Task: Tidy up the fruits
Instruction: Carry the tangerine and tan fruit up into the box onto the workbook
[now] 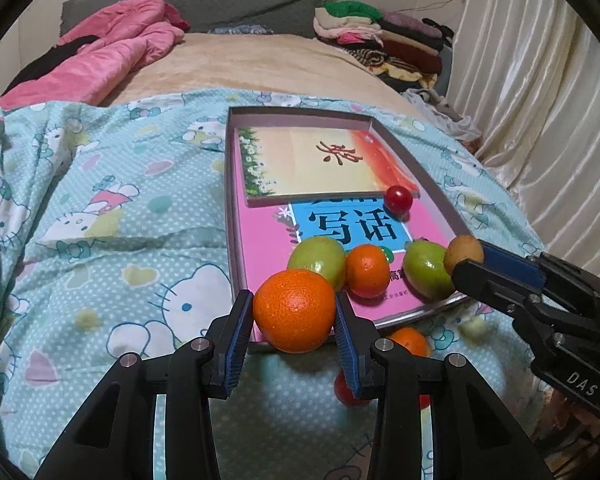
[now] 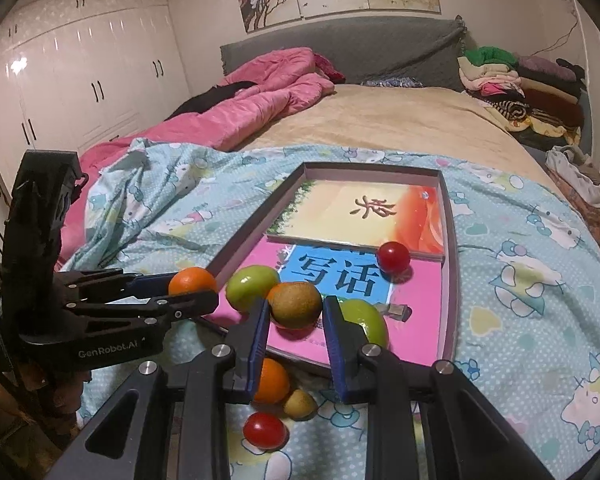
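Evidently both hands are bringing fruit to the same place: the left gripper (image 1: 294,312) is clamped on a large round orange (image 1: 294,310), pads pressing its two sides, and the right gripper (image 2: 294,312) is closed on a small brown kiwi-like fruit (image 2: 295,304). Each fruit hangs just over the near edge of the shallow grey cardboard tray (image 1: 231,200), which lies ahead of the fingers on the pale blue cartoon-print quilt (image 1: 100,240) and holds two flat books. Beyond the left fingertips, already inside the tray, sit a green apple-like fruit (image 1: 318,258), a small tangerine (image 1: 367,270), a second green fruit (image 1: 426,270) and, farther ahead, a red cherry tomato (image 1: 398,199). That grouping suggests the tray is the collecting spot. Below the right gripper's fingers, on the quilt, another orange (image 2: 272,382), a small yellowish fruit (image 2: 300,404) and a red tomato (image 2: 265,430) probably still await collection.
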Motion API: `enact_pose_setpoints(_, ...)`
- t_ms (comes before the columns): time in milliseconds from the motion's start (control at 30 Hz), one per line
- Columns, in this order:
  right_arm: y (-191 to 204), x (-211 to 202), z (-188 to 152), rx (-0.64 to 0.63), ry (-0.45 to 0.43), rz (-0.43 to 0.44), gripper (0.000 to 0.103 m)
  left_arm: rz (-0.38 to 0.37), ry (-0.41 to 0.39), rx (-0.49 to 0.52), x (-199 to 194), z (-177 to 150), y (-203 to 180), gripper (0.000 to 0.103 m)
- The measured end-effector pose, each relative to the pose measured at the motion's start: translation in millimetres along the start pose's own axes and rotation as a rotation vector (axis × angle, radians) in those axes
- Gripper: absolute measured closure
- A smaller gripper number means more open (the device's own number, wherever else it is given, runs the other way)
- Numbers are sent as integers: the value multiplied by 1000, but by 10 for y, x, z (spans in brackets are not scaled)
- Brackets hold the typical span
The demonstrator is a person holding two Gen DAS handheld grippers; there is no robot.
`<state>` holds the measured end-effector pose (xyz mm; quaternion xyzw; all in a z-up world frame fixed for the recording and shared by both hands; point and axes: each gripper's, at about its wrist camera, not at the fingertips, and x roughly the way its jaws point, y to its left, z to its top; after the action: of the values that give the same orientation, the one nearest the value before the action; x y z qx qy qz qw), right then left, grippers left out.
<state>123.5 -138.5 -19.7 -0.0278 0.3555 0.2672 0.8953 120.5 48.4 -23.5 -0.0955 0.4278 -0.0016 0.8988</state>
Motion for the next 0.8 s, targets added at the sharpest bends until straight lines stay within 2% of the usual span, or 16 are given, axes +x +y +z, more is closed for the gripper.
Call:
enact_pose_setpoints(267, -12, 135, -25, 13, 32, 9, 75, -2, 24, -10, 129, 34, 40, 62)
enact_pose_setpoints(800, 140, 350, -52, -57, 89, 12, 75, 24, 26, 25, 288, 94, 7, 62)
